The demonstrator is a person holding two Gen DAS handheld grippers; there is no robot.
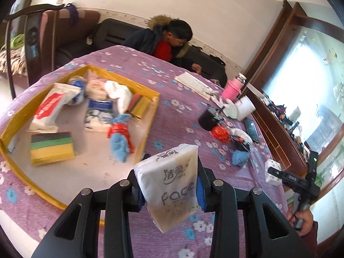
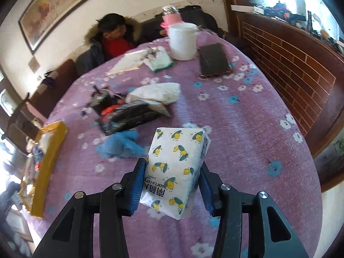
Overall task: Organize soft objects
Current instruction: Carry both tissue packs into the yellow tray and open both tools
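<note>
Both claws pinch tissue packs (image 1: 172, 185) over purple floral tablecloth (image 2: 247, 129); sofa behind.

A glossy plastic-wrapped tissue pack (image 1: 169, 185) sits beside the yellow cardboard box (image 1: 150, 111) on a matt, fuzzy purple tablecloth (image 1: 176, 116).

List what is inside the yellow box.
In the yellow box: tissue packs, sponges, white cloth, a blue cloth tied red. Anything beneath them is hidden.
</note>
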